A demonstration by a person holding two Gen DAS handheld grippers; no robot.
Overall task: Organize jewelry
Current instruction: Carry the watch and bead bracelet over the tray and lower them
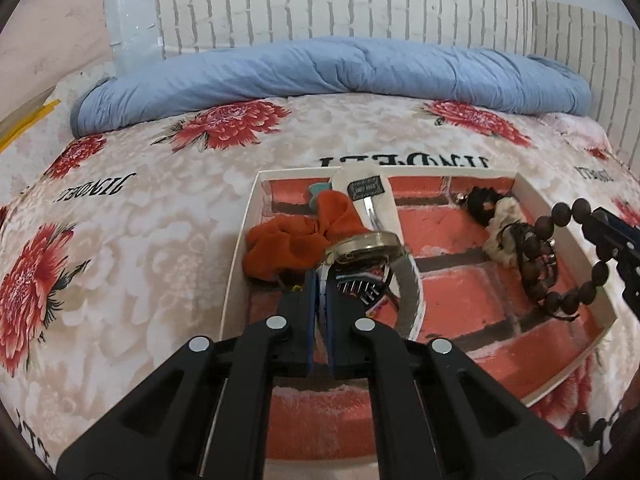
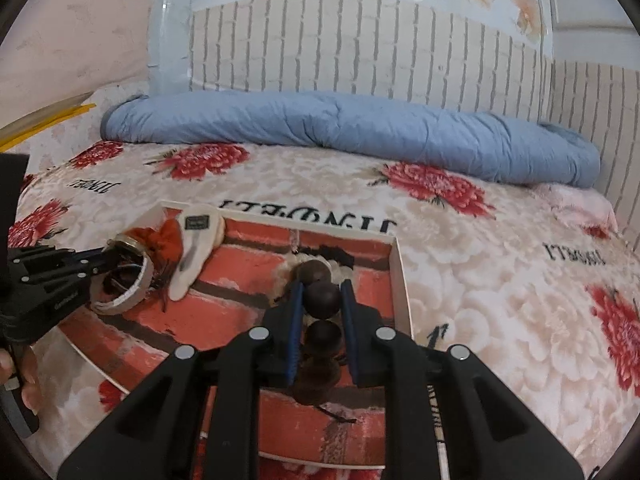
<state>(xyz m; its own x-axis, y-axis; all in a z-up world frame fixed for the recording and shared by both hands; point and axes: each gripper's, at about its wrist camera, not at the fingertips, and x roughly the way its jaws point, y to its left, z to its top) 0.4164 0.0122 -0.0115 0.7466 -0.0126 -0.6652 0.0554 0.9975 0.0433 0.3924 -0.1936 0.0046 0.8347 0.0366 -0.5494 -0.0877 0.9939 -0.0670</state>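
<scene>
A shallow white tray (image 1: 245,236) lined with red brick-print cloth lies on the bed; it also shows in the right wrist view (image 2: 402,280). My left gripper (image 1: 320,280) is shut on the white strap of a wristwatch (image 1: 366,246) and holds it over the tray's left part. My right gripper (image 2: 322,288) is shut on a dark wooden bead bracelet (image 2: 322,300), which hangs over the tray's right side (image 1: 560,268). An orange scrunchie (image 1: 288,244), a white hair clip (image 1: 366,192) and a black and cream scrunchie (image 1: 496,220) lie in the tray.
The bed has a cream blanket with red flowers (image 1: 120,240). A rolled blue quilt (image 1: 320,68) lies along the back against a brick-pattern wall (image 1: 340,0). A person's fingers (image 2: 24,376) hold the left gripper's handle.
</scene>
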